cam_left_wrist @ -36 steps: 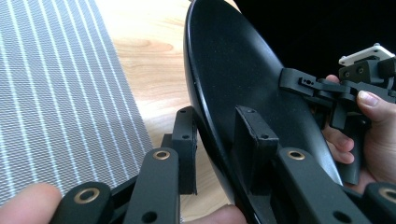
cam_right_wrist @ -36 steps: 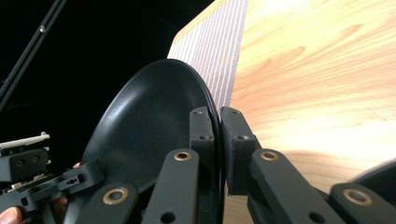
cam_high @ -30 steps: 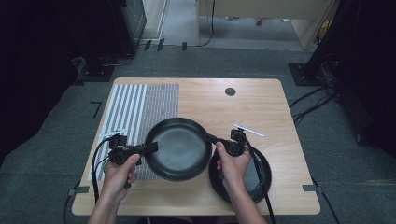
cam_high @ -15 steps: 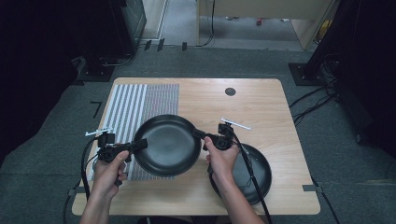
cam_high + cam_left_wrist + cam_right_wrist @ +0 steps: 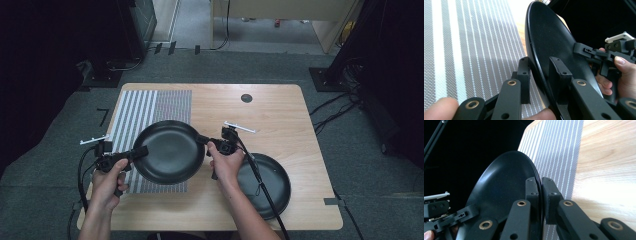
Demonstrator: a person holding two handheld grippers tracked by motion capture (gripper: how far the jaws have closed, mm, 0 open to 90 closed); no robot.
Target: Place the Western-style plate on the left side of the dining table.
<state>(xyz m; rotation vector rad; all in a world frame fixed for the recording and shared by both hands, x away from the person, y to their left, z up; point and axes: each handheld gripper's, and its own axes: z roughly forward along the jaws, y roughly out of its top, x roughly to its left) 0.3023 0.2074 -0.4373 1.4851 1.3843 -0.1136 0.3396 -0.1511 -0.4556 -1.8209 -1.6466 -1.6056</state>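
A black plate [image 5: 167, 151] hangs just above the table, carried between both grippers. My left gripper [image 5: 141, 152] is shut on its left rim, and my right gripper [image 5: 201, 140] is shut on its right rim. In the left gripper view the jaws [image 5: 539, 66] clamp the plate's edge [image 5: 551, 37], with the other gripper [image 5: 584, 50] across the plate. The right gripper view shows the right gripper [image 5: 540, 182] pinching the thin rim of the plate [image 5: 499, 185]. The plate hovers over the right part of the striped mat [image 5: 145, 107].
A second black plate [image 5: 272, 180] lies on the wooden table [image 5: 280, 115] at the front right, just beside the right forearm. A small dark round spot [image 5: 246, 98] sits near the far edge. Cables trail from both grippers toward the person.
Both hands have carried the plate to the left, off the second plate and over the striped mat. The grips stay the same.
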